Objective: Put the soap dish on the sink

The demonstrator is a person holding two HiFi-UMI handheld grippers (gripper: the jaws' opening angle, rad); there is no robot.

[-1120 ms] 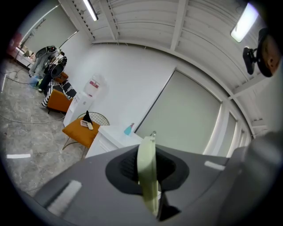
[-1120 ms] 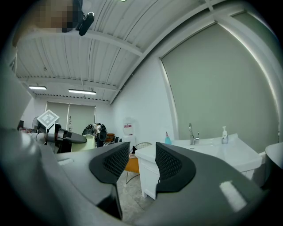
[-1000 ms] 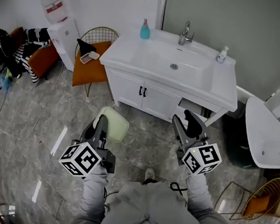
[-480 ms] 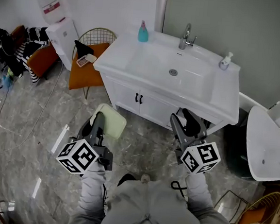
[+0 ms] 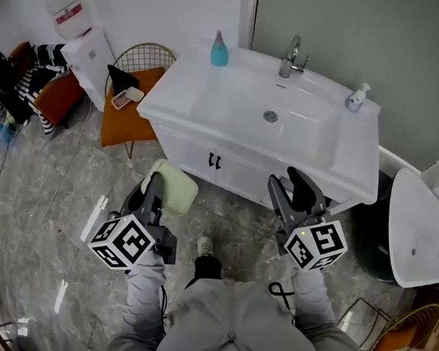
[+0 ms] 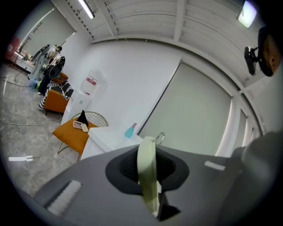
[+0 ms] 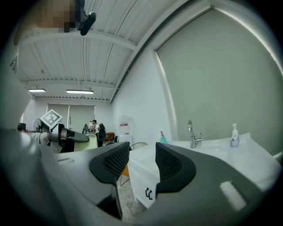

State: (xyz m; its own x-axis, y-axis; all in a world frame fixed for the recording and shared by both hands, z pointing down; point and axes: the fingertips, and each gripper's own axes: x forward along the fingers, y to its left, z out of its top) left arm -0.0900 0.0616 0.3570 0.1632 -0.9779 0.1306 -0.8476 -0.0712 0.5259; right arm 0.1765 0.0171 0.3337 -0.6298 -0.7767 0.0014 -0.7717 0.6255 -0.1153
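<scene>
Head view looks steeply down on a person standing on a grey marbled floor (image 5: 50, 194) before a white sink (image 5: 172, 102) set on a cabinet (image 5: 195, 147), in the upper middle of the frame. At lower left, the left gripper (image 5: 157, 188) pinches a pale green soap dish (image 5: 181, 196). The left gripper view shows that dish edge-on and upright, clamped between the dark fingers (image 6: 126, 167). The dish hangs in the air below the sink's front left corner, apart from it. At lower right, the right gripper (image 5: 289, 186) has its fingers spread, and the right gripper view shows only cabinet front and floor between them. Along the sink's back rim stand a teal bottle (image 5: 219, 50), a faucet (image 5: 292, 56) and a white pump dispenser (image 5: 356, 96). An orange chair (image 5: 121, 116) stands just left of the sink.
</scene>
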